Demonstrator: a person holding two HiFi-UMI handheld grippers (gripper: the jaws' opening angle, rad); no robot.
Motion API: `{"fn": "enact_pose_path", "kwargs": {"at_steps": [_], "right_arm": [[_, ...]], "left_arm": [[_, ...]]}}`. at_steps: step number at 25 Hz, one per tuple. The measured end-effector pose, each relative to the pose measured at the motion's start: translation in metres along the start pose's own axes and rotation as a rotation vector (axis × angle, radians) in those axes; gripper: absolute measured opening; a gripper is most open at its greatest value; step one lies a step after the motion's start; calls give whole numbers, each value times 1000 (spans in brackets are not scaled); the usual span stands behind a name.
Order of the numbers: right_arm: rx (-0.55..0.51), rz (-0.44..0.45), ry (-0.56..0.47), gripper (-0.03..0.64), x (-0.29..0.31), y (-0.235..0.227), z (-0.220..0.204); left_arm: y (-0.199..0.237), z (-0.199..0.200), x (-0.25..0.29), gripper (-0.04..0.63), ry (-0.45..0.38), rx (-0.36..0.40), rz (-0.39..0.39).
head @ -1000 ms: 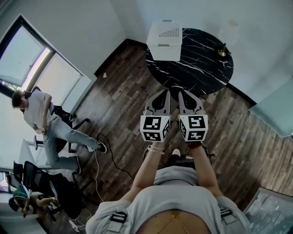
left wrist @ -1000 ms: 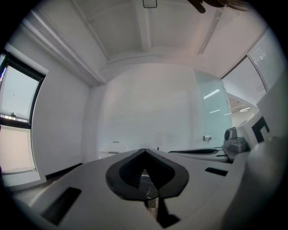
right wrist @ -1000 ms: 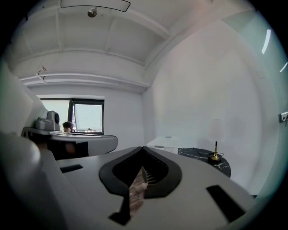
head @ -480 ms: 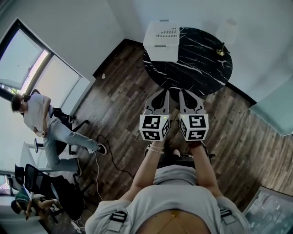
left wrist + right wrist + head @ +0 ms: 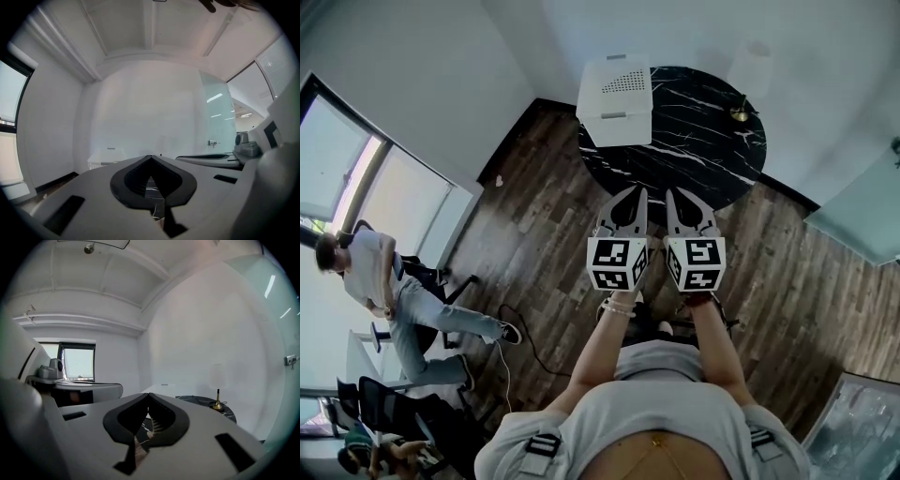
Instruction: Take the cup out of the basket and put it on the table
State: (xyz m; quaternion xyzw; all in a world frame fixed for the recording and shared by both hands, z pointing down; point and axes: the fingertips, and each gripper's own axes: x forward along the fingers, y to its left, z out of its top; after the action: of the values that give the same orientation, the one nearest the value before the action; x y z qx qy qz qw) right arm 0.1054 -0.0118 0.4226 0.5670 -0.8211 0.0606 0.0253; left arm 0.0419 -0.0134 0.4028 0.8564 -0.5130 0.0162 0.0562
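1. Out ahead of the person, on the far left side of the round black table point(image 5: 694, 131), the white basket point(image 5: 614, 122) is sitting. The cup is not showing in any view, so it is presumably lying down inside the basket.
2. The left hand-held gripper point(image 5: 633, 195) and the right hand-held gripper point(image 5: 675, 195) are riding side by side over the wooden floor point(image 5: 544, 225). Both are aiming at the table's near edge and are well short of the basket.
3. Both pairs of jaws are pressing together at the tips, with nothing between them.
4. Here is the relation that matters: the basket is lying forward and to the left of both noses, so the left one is the nearer. Its own view is catching the basket point(image 5: 105, 159) low on the left.
5. The right one is lining up more with the lamp point(image 5: 217, 380) on the table's right side.
6. By my reading, the reach has to carry on forward and swing left. The jaws need to be opening, and the nose tipping down over the rim, before any grab.
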Motion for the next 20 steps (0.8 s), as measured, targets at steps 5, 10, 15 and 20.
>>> {"fn": "enact_pose_path", "kwargs": {"at_steps": [5,10,15,20], "right_arm": [[-6,-10,-6,8,39,1,9],[-10,-35,-1,8,73,3,12],[-17,-61,7,8,101,7,12],[-10,-93,10,8,125,11,12]], "left_arm": [[28,8,30,6,-2,1,-23],[57,13,52,6,-6,-6,-43],[82,16,69,6,-8,-13,-69],[100,16,81,6,-1,-4,-102]]}}
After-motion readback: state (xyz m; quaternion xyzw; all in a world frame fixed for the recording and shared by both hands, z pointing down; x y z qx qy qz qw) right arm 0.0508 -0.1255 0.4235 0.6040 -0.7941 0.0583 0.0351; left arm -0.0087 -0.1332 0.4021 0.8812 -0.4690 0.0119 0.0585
